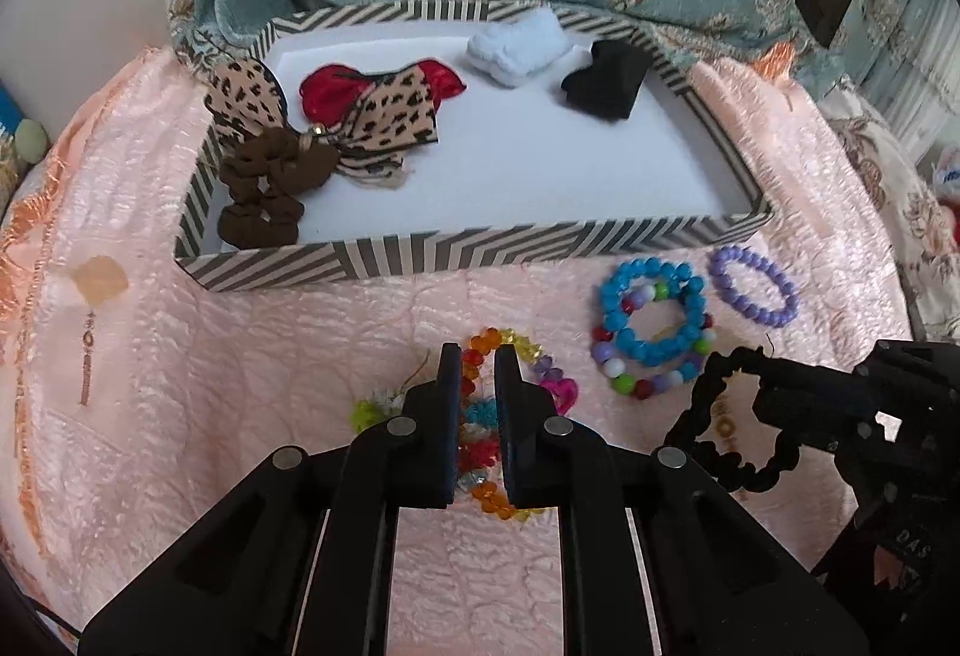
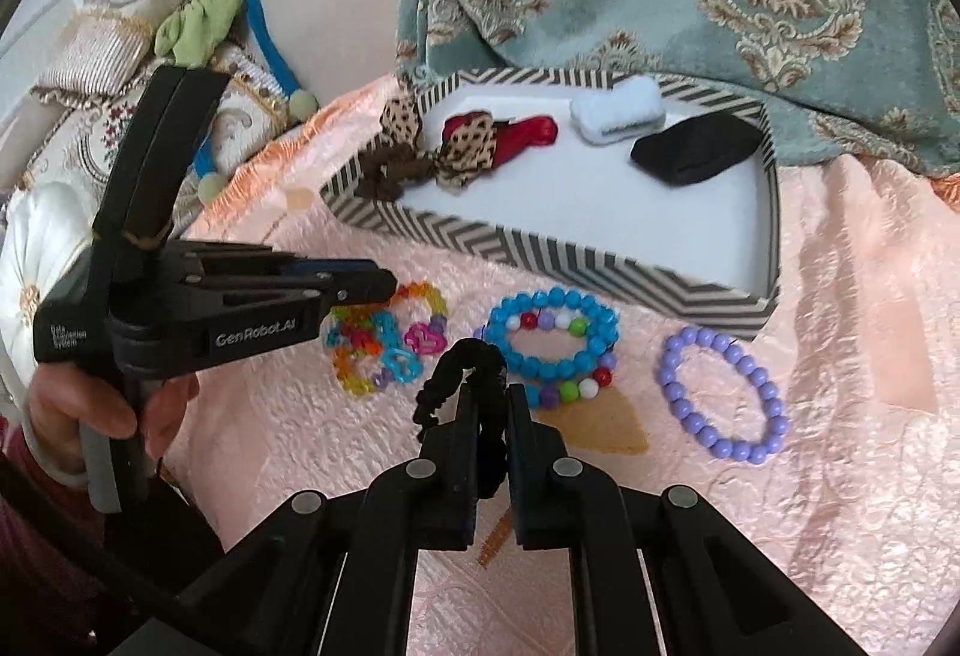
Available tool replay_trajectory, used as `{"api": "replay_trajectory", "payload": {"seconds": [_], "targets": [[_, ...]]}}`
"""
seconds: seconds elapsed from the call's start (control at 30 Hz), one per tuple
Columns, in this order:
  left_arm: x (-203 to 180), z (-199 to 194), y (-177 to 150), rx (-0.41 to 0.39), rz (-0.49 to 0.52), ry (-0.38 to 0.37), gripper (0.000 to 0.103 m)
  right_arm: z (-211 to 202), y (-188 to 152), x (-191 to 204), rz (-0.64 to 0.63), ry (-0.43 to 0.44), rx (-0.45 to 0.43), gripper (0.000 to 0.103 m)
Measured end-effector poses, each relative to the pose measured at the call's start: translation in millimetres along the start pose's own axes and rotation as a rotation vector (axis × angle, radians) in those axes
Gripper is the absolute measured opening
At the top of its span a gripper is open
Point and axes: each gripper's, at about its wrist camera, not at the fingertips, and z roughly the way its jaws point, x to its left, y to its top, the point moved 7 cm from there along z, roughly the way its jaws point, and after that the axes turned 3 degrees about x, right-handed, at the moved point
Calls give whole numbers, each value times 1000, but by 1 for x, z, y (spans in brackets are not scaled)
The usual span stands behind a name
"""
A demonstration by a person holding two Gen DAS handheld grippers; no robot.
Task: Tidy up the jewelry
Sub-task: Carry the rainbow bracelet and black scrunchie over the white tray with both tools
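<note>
Left wrist view. Container: shallow rectangular box with black-and-white striped walls and white floor [image 1: 384, 260], resting on a pink quilted bedspread [image 1: 180, 416]. Contents: brown fabric scrunchie [image 1: 264, 194] in the near left corner; leopard-print fabric bow [image 1: 384, 116] beside it, lying over a red fabric bow [image 1: 327, 92]; pale blue fluffy hair clip [image 1: 519, 47] and black fabric bow [image 1: 606, 80] along the far wall. Outside the box, on the bedspread: blue bead bracelet [image 1: 651, 308] lying on a mixed-colour bead bracelet [image 1: 630, 383]; lilac bead bracelet [image 1: 753, 287] just to their right. Left tongs [image 1: 478, 356]: closed, with the multicoloured translucent bead bracelet [image 1: 480, 341] pinched between the fingers. Right tongs [image 1: 759, 386]: enter at the right edge, gripping a black braided hair band [image 1: 699, 416] that loops out from them.

Right wrist view. Same striped box [image 2: 540, 251], same contents: scrunchie [image 2: 390, 173], leopard-print bow [image 2: 468, 146], red bow [image 2: 534, 128], pale blue clip [image 2: 618, 113], black bow [image 2: 690, 146]. Right tongs [image 2: 492, 392]: closed on the black hair band [image 2: 462, 362], which arches up from between the fingers, near the blue bracelet [image 2: 552, 332]. Lilac bracelet [image 2: 720, 392] lies apart, to the right. Left tongs [image 2: 384, 287]: held by a hand [image 2: 108, 410] at the left, tips at the multicoloured bracelet [image 2: 384, 344].
</note>
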Motion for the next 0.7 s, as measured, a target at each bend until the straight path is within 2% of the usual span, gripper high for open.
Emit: {"api": "replay_trajectory", "payload": {"seconds": [0.17,0.27,0.33,0.5,0.63,0.7], "targets": [[-2,-17,7,-43,-25,-39,10,-10,12,-3,13,3,-25,7],[-7,-24,12,-55,-33,-91,10,-17,21,-8,25,6,-45,7],[-9,-30,16,-63,-55,-149,10,-22,27,-13,31,-4,-60,7],[-11,-40,30,-84,-122,-233,10,-33,47,-28,51,-16,-100,7],[-16,-40,47,-92,-141,-246,10,-36,61,-40,58,-30,-116,7],[-17,-39,55,-90,-154,-279,10,-37,66,-49,72,-37,-120,7]]}}
